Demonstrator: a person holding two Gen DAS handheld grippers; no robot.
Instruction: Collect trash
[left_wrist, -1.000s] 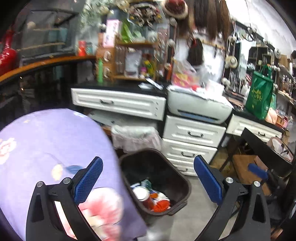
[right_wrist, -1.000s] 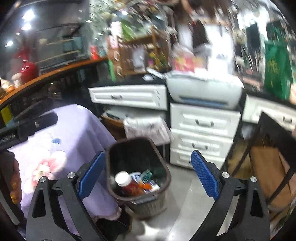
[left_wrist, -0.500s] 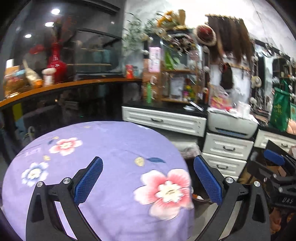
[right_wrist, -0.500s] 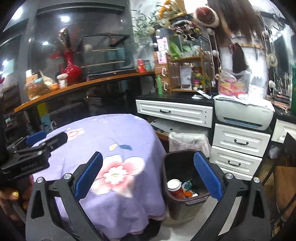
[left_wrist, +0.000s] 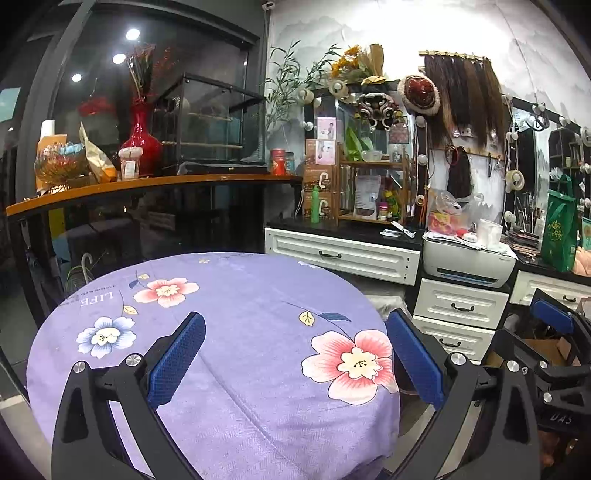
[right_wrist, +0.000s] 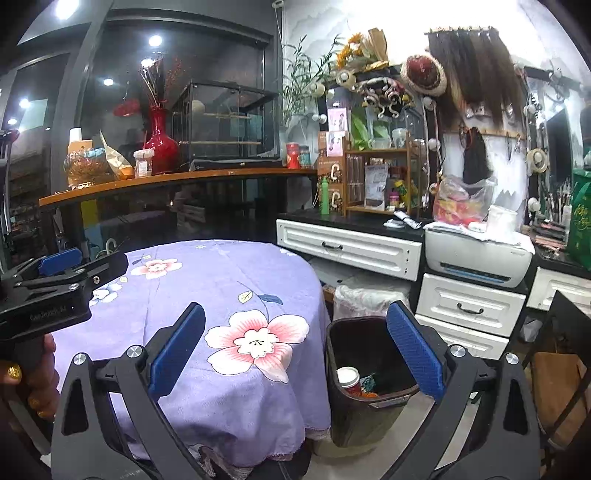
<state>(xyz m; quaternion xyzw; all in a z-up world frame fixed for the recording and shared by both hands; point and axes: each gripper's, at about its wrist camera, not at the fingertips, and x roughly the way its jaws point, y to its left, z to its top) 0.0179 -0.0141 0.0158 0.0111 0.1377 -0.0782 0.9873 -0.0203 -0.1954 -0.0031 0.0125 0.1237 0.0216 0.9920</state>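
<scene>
Left gripper (left_wrist: 295, 354) spread wide, empty, above round table (left_wrist: 229, 295) in purple floral cloth. Right gripper (right_wrist: 295, 349) likewise wide, empty, over table edge and floor. Dark trash bin (right_wrist: 364, 373) on floor just beside table, on right. Inside bin: white-capped bottle (right_wrist: 348, 378) plus colourful scraps (too small to identify, possibly wrappers). White drawer units (right_wrist: 469, 306) behind bin, printer (right_wrist: 478, 260) on top.

The round table (right_wrist: 229, 295) stands centrally, with the trash bin (right_wrist: 364, 413) just right of the table on the floor, the cup (right_wrist: 348, 378) inside that bin, the drawer cabinet (right_wrist: 469, 310) behind-right of the table, and the printer (right_wrist: 478, 258) atop that cabinet.
</scene>
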